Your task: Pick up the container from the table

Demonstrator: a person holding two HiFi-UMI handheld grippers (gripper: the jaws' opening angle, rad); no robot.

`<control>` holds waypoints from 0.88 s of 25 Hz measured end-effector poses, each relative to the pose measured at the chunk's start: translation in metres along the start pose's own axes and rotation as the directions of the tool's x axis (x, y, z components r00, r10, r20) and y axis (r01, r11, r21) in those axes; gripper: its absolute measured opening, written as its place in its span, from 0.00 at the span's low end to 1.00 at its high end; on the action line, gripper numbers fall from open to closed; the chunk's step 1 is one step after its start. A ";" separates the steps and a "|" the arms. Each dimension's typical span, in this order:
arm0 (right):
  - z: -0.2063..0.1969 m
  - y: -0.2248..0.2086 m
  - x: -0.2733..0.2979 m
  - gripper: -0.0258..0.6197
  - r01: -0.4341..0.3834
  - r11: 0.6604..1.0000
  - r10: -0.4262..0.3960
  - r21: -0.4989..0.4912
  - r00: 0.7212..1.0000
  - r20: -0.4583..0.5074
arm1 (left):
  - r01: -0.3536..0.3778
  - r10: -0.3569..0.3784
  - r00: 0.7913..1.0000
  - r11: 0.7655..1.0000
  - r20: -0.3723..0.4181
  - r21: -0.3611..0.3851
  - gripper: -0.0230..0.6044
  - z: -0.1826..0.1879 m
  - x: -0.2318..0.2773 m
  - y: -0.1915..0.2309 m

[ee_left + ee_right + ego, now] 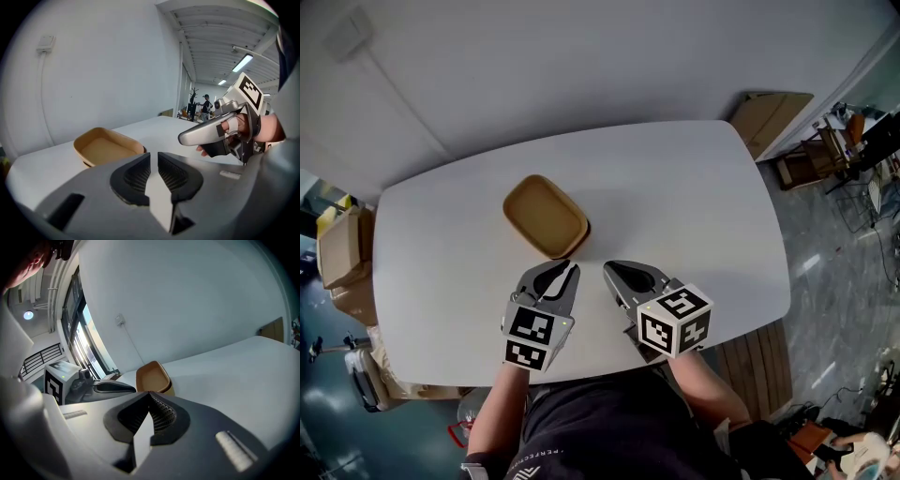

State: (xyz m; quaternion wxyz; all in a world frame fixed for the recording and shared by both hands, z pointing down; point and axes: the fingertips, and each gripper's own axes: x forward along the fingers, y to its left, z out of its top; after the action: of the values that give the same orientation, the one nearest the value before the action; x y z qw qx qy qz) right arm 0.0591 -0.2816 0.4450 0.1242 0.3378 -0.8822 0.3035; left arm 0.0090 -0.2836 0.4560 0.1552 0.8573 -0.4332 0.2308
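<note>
A shallow tan container (546,216) with rounded corners lies empty on the white table (694,206), left of its middle. My left gripper (570,268) hovers just in front of the container's near edge, its jaws a narrow gap apart with nothing between them. In the left gripper view the container (105,147) sits ahead and to the left of the left gripper (154,153). My right gripper (610,268) is beside it on the right, pads together and empty. In the right gripper view the container (152,377) lies straight beyond the right gripper (150,393).
Cardboard boxes (339,251) stand on the floor past the table's left end. A flat cardboard piece (773,114) leans at the back right. A plain white wall (581,56) runs behind the table. A person (205,107) stands far off down the hall.
</note>
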 end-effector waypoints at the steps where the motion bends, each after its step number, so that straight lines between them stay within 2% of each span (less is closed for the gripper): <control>1: 0.000 -0.003 0.002 0.04 -0.007 1.000 0.007 0.003 1.000 -0.007 | -0.008 0.008 1.000 1.000 -0.012 0.009 0.12 0.000 0.004 0.001; 5: 0.000 -0.010 0.011 0.04 -0.036 0.999 0.037 0.015 0.999 -0.029 | -0.039 0.043 0.997 0.997 -0.072 0.060 0.17 -0.006 0.017 0.007; 13: -0.010 -0.020 0.023 0.04 -0.079 0.996 0.082 0.037 0.994 -0.075 | -0.076 0.088 0.985 0.993 -0.151 0.086 0.21 -0.018 0.030 0.018; 18: -0.014 -0.030 0.026 0.04 -0.099 0.993 0.105 0.064 0.990 -0.097 | -0.066 0.109 0.960 0.983 -0.259 0.170 0.22 -0.025 0.042 0.023; 22: -0.017 -0.036 0.030 0.04 -0.115 0.990 0.123 0.082 0.986 -0.112 | -0.059 0.118 0.941 0.980 -0.317 0.190 0.24 -0.030 0.049 0.024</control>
State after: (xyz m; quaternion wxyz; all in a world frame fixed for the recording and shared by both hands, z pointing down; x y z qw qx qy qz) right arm 0.0611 -0.3074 0.4875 0.1446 0.2705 -0.8800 0.3627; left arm 0.0071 -0.3168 0.5088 0.1372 0.7972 -0.4176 0.4139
